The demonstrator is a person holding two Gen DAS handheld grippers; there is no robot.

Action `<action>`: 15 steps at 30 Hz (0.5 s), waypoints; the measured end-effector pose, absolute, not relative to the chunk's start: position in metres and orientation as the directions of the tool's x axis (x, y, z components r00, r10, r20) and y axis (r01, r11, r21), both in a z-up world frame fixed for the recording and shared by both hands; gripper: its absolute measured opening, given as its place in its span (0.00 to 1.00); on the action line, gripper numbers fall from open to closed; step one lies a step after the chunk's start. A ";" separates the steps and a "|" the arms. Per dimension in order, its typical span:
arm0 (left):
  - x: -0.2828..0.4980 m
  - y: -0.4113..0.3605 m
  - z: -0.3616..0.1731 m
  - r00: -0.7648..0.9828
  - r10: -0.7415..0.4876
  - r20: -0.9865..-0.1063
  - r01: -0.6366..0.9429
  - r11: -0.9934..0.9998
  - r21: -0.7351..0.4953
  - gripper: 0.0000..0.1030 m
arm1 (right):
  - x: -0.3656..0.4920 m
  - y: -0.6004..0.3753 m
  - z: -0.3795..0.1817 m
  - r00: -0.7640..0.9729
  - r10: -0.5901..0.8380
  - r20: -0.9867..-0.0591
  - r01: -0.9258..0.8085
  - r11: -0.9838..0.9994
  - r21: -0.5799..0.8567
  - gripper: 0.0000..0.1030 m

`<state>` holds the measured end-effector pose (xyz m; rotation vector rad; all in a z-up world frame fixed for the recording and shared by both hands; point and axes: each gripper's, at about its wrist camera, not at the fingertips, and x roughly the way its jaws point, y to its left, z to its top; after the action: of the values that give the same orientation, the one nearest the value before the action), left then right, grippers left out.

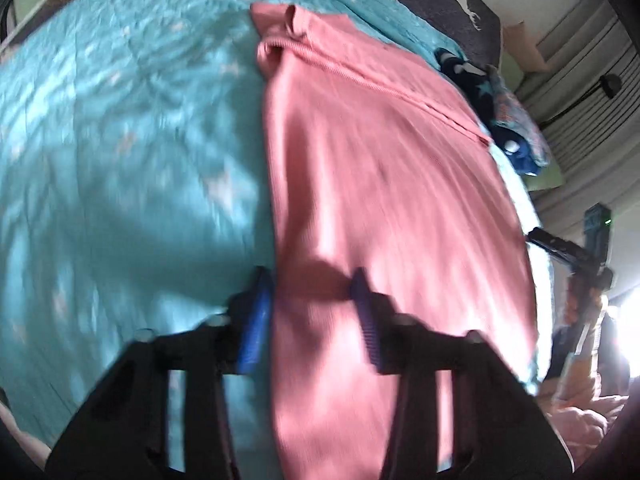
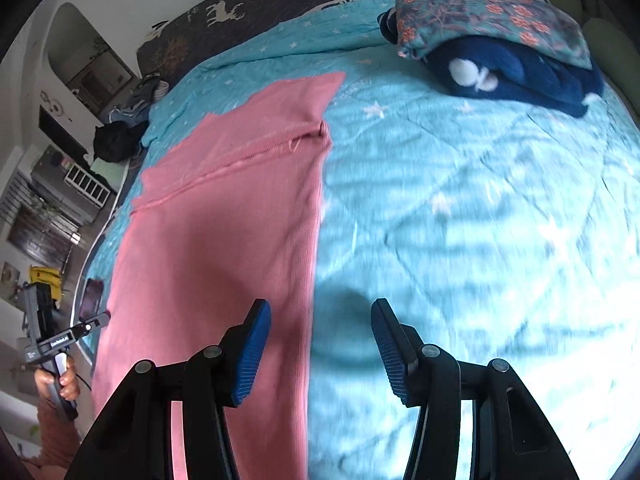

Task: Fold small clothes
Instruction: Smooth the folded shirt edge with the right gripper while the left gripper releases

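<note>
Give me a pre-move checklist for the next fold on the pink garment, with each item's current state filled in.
1. Left gripper open: ok.
2. Right gripper open: ok.
3. Both grippers empty: ok.
4. Pink garment lying flat on the teal quilt: mostly ok; its far corner is bunched.
5. Folded pile apart from the garment: ok.
6. Near hem of the garment reachable: cannot tell, hidden behind the fingers.

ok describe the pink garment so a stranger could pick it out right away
Start at the turquoise star-print quilt covering the bed. The pink garment lies flat across it, a ribbed seam crossing it. It is the only pink piece; the floral and navy clothes sit piled apart.
</note>
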<state>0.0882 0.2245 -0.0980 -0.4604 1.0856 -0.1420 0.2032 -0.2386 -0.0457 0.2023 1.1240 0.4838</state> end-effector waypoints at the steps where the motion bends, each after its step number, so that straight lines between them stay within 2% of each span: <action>1: 0.080 0.222 -0.099 0.454 -0.332 -0.827 -0.114 0.899 -0.423 0.07 | 0.194 -0.242 -0.046 0.338 0.474 -0.813 -0.264 0.877 0.402 0.52; 6: 0.041 0.201 -0.083 0.466 -0.245 -0.850 -0.096 0.941 -0.324 0.05 | 0.141 -0.259 -0.050 0.306 0.475 -0.825 -0.261 0.875 0.407 0.52; 12: 0.011 0.209 -0.083 0.465 -0.270 -0.843 -0.115 0.926 -0.360 0.06 | 0.095 -0.266 -0.054 0.286 0.462 -0.840 -0.294 0.876 0.382 0.56; 13: 0.008 0.209 -0.086 0.459 -0.279 -0.843 -0.119 0.921 -0.370 0.16 | 0.093 -0.267 -0.054 0.282 0.472 -0.835 -0.298 0.870 0.392 0.58; 14: 0.004 0.209 -0.091 0.450 -0.301 -0.841 -0.126 0.911 -0.393 0.33 | 0.091 -0.267 -0.054 0.277 0.485 -0.829 -0.300 0.864 0.405 0.58; 15: -0.001 0.207 -0.094 0.449 -0.317 -0.836 -0.128 0.902 -0.412 0.41 | 0.089 -0.267 -0.055 0.270 0.497 -0.824 -0.301 0.857 0.418 0.58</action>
<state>-0.0012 0.2072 -0.0945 -0.4539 1.1098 -0.1218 0.0886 -0.2667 -0.0547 0.1921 1.1808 0.5422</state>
